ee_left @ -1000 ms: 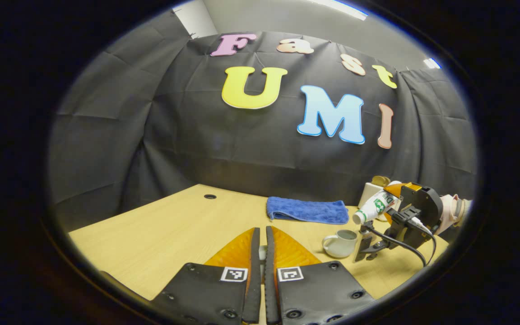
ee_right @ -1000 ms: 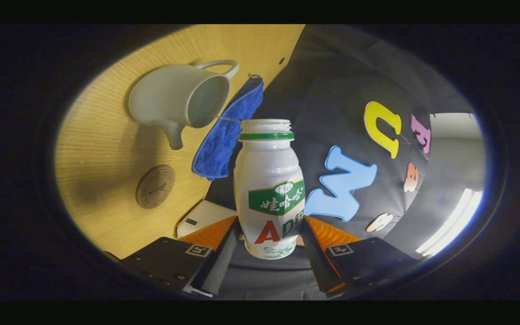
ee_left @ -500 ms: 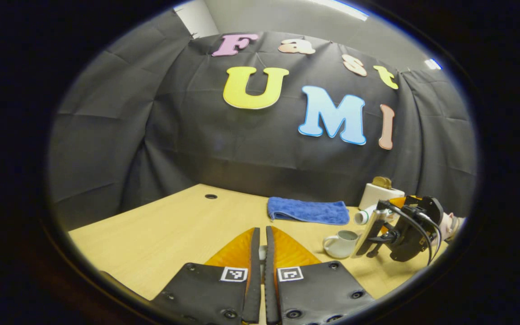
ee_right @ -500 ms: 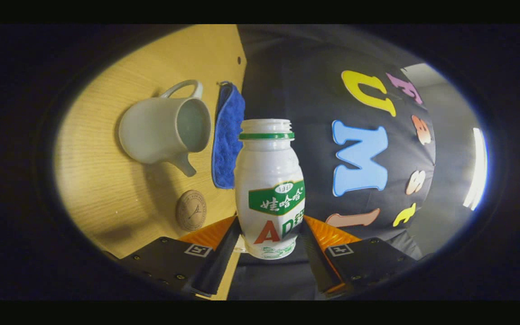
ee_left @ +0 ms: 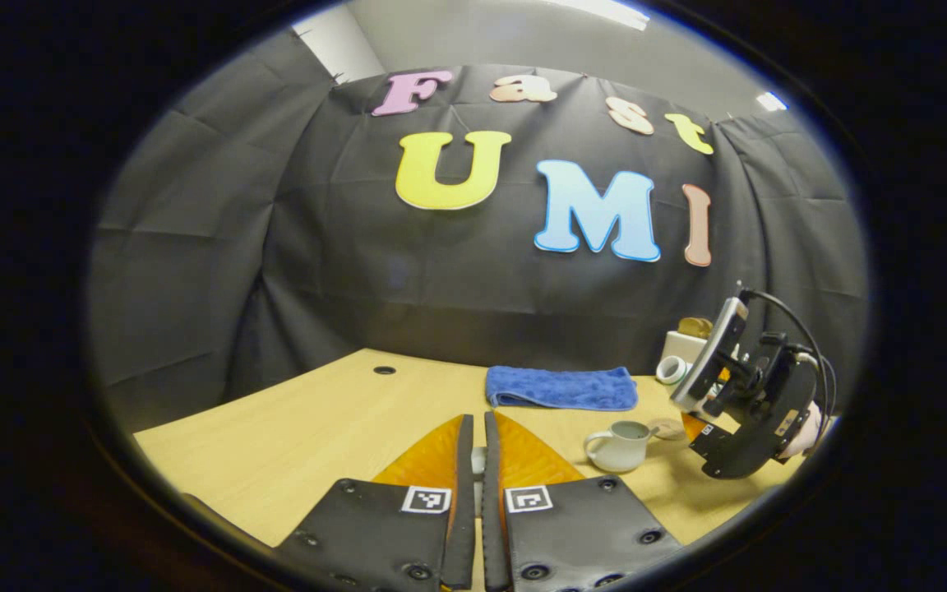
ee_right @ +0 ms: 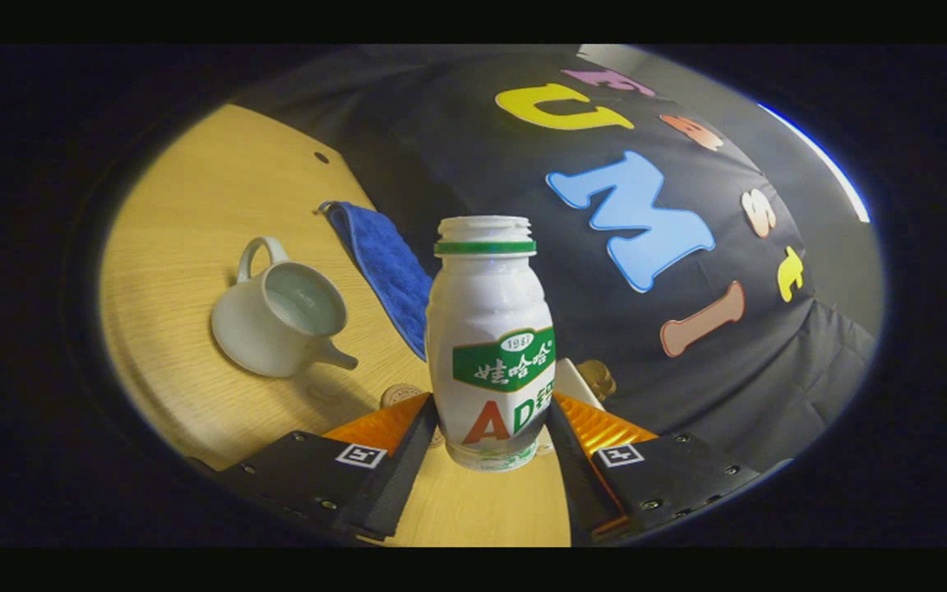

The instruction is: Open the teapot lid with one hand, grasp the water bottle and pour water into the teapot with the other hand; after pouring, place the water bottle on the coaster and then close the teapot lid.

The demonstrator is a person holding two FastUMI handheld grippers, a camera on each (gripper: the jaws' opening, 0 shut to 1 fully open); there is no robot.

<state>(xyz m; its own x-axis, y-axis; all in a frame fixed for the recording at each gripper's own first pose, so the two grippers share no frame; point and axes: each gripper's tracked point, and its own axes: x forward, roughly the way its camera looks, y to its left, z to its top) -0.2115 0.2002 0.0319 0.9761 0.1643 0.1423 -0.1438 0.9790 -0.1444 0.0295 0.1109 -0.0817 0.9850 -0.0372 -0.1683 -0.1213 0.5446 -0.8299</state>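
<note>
The white water bottle [ee_right: 490, 345], green-banded and uncapped, sits between the fingers of my right gripper [ee_right: 490, 415], which is shut on its lower body. To its left the pale teapot [ee_right: 280, 316] stands open on the wooden table [ee_right: 194, 214], with liquid inside. The round brown coaster [ee_right: 399, 396] peeks out just behind the left finger. In the left gripper view the teapot [ee_left: 617, 446] stands right of centre, and the right gripper [ee_left: 708, 399] hovers to its right with the bottle mouth [ee_left: 672, 369] leaning left. My left gripper [ee_left: 478, 460] is shut, with a pale sliver, seemingly the teapot lid, pinched between its fingers.
A folded blue cloth [ee_left: 561, 388] lies behind the teapot by the back wall. A white box [ee_left: 685, 345] with a small brown thing on top stands at the far right. A cable hole [ee_left: 384, 370] marks the table's far left, and bare wood stretches leftward.
The right gripper has swung the bottle back from its steep tilt over the teapot toward upright, lifting it up and to the right. The left gripper has hardly moved.
</note>
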